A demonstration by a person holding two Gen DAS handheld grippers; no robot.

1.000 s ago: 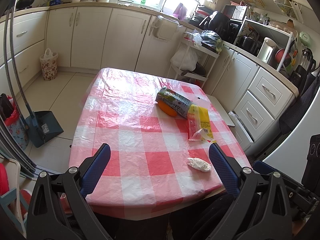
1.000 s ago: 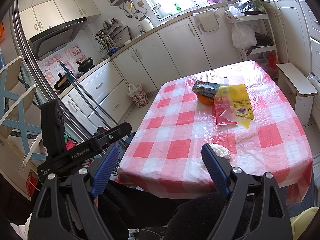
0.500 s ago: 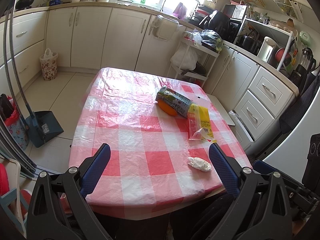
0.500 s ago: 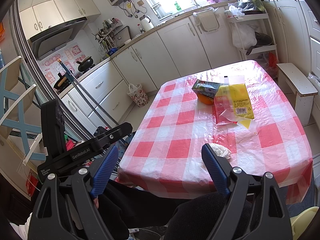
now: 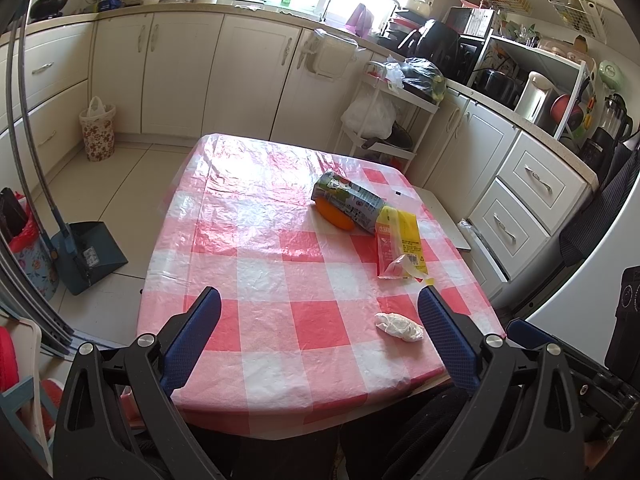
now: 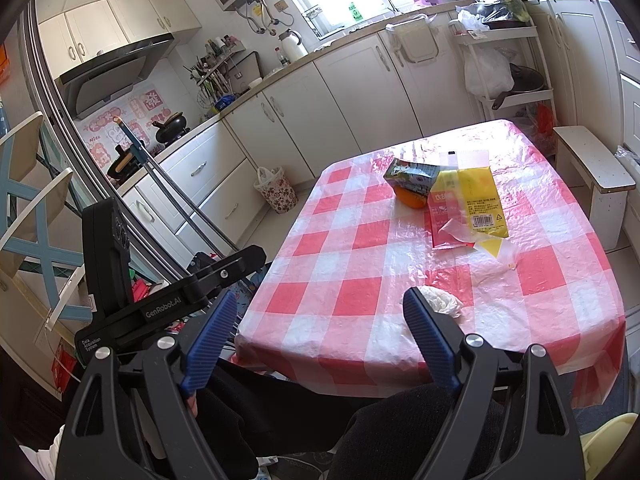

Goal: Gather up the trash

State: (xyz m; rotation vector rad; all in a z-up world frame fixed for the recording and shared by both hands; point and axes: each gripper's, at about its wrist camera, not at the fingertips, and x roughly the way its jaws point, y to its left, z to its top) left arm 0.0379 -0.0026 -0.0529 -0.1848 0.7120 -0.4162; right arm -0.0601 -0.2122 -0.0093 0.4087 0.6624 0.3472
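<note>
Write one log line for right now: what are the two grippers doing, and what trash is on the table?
left gripper: open, empty | right gripper: open, empty | table: crumpled tissue, yellow wrapper, carton, orange peel | nothing collected yet

chg: none | grippers, trash on table: same pos

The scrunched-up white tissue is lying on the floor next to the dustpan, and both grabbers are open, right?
Not quite. The white tissue lies on the checked tablecloth near the table's front edge, as the left wrist view shows. Both grabbers, left and right, are open.

black tongs [image 5: 320, 306], ribbed blue pads [image 6: 210, 336]
</note>
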